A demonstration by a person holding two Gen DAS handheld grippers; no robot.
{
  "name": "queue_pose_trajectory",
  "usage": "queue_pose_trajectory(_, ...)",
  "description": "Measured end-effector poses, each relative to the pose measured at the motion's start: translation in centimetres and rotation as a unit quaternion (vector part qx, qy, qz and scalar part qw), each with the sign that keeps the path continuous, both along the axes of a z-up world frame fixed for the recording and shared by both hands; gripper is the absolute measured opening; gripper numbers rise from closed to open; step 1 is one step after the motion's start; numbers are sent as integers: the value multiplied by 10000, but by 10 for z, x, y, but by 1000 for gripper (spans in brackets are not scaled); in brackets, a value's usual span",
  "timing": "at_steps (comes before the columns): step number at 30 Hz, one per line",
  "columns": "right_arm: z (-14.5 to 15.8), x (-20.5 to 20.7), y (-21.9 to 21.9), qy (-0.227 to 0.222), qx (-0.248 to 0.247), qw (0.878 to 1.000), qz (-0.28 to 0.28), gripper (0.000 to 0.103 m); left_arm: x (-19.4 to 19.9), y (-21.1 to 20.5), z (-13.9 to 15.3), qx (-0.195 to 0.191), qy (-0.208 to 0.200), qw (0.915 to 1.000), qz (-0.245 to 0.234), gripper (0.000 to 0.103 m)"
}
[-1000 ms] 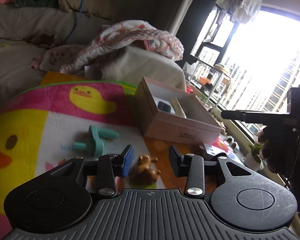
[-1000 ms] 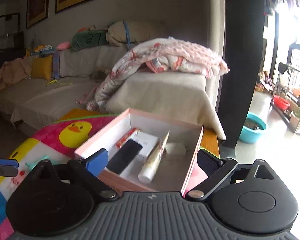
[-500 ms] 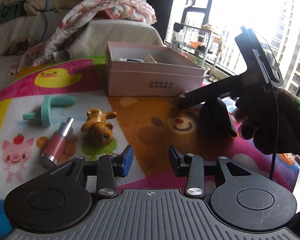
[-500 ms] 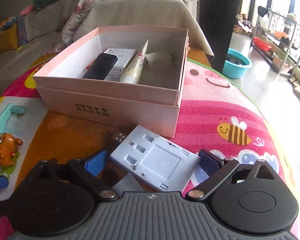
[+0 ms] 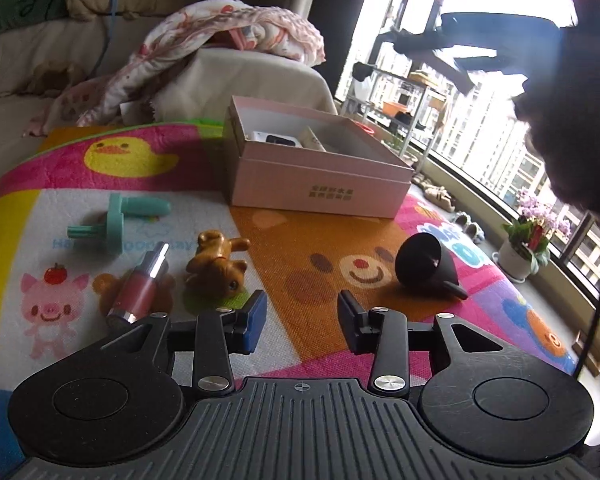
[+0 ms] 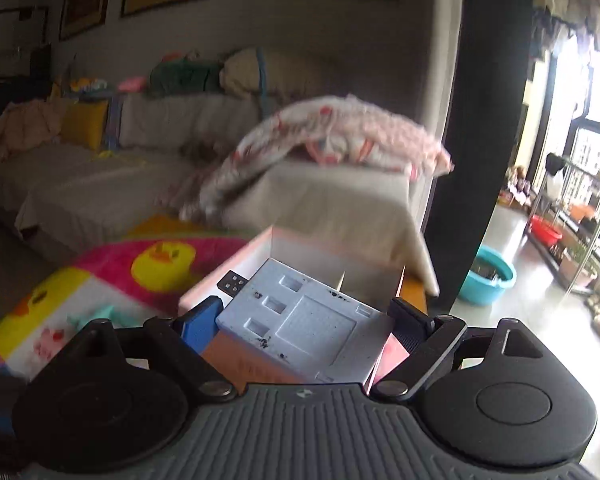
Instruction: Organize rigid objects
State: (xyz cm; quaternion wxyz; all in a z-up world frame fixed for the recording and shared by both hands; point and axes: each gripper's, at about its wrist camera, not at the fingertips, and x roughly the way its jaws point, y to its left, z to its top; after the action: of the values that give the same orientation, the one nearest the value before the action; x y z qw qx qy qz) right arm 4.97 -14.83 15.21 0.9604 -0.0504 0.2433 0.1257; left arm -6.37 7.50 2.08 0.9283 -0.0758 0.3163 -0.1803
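My right gripper [image 6: 306, 320] has a pale blue-grey plastic plate [image 6: 320, 336] with square recesses between its pads; its jaws are closing on it and the plate hangs in the air just above the open pink box [image 6: 300, 248]. My left gripper [image 5: 300, 312] hovers low over the play mat, partly open, with nothing between its fingers. Ahead of it lie a brown toy animal [image 5: 218, 264], a pink tube with a silver cap [image 5: 140, 284], a teal plastic piece [image 5: 116, 220] and a black cone [image 5: 424, 266]. The pink box [image 5: 320, 188] holds a dark phone-like slab and a tube.
The colourful cartoon mat [image 5: 308, 256] covers the surface. A sofa with a floral blanket [image 5: 228, 36] stands behind the box. A gloved hand [image 5: 572, 128] holding the right gripper fills the upper right of the left wrist view. Windows and a flower pot [image 5: 524, 244] are on the right.
The right gripper has risen from the mat with the plate between its fingers and now hangs over the box. In the left wrist view it left the mat, uncovering the black cone.
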Motion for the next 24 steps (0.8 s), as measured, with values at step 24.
queue_pose_trajectory(24,-91,-45,61,743,280,9873,1375,98,5,92,8,-304,-27,9855,1666,43)
